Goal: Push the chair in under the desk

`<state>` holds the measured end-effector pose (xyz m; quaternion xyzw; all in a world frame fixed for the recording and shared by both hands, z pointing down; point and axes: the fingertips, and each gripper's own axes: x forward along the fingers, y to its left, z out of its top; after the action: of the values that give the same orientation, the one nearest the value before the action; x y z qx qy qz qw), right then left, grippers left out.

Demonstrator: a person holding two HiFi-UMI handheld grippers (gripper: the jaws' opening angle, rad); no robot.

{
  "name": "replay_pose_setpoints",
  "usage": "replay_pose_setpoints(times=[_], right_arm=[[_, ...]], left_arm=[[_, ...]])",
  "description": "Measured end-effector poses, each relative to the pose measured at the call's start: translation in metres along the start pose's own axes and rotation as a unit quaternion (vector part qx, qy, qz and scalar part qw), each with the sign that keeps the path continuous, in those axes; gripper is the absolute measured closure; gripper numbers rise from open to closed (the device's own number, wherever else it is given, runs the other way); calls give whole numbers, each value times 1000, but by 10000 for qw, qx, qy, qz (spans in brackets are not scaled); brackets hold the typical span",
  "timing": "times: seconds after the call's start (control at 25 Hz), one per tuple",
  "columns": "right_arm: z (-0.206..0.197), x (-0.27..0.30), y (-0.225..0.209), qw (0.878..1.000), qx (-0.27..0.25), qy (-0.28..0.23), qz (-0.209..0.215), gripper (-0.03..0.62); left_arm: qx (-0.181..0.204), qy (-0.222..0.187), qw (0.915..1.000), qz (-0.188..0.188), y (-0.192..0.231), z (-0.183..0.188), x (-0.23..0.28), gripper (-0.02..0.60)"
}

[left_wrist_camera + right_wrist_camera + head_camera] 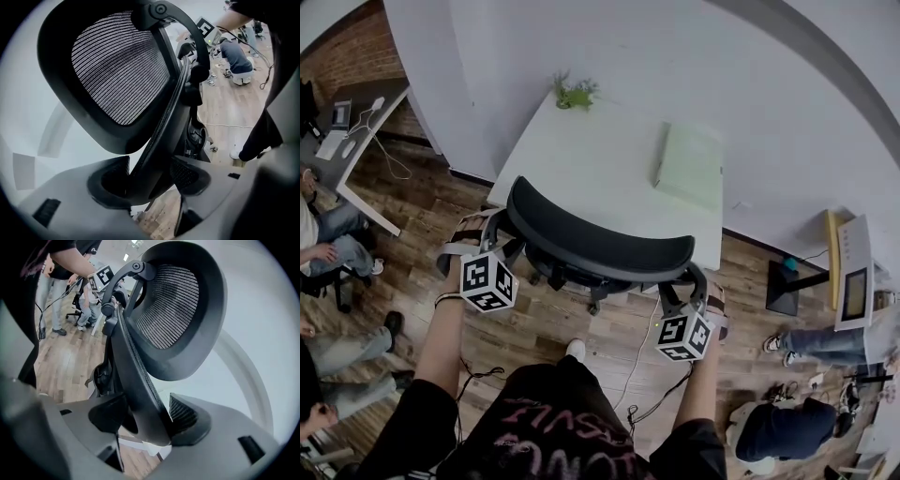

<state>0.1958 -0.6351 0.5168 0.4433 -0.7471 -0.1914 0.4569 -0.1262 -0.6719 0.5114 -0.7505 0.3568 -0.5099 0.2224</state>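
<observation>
Chair (pixel 600 246) stands at the desk (pixel 600 159), its seat seemingly part-way under. Both claws are clenched on its back rim: left gripper (pixel 149 176) on one side, right gripper (pixel 147 416) on the other. Push unevenly and it will likely swivel (it looks free to turn) or the thin curved rim may slip from your jaws. A cable (pixel 639 361) on the floor could snag underneath, so ease forward squarely.
</observation>
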Motion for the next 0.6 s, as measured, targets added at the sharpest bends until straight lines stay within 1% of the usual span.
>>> replay_pose_setpoints(times=[0.16,0.28,0.48,0.6], right_arm=[[0,-6,-1,9997,215,10,-71,319],[0,-16,-2,9992,344,-51,-183,319],[-4,-38,-5,9945,915,-204,-470,321],[-6,-53,-6,9894,1290,-299,-604,321]], left_arm=[[1,-26,10000,14,0,0,-4,314],[-86,-87,9999,53,1,0,-12,313],[-326,-209,9991,199,1,-2,-32,313],[-608,-337,9972,289,1,-1,-45,314]])
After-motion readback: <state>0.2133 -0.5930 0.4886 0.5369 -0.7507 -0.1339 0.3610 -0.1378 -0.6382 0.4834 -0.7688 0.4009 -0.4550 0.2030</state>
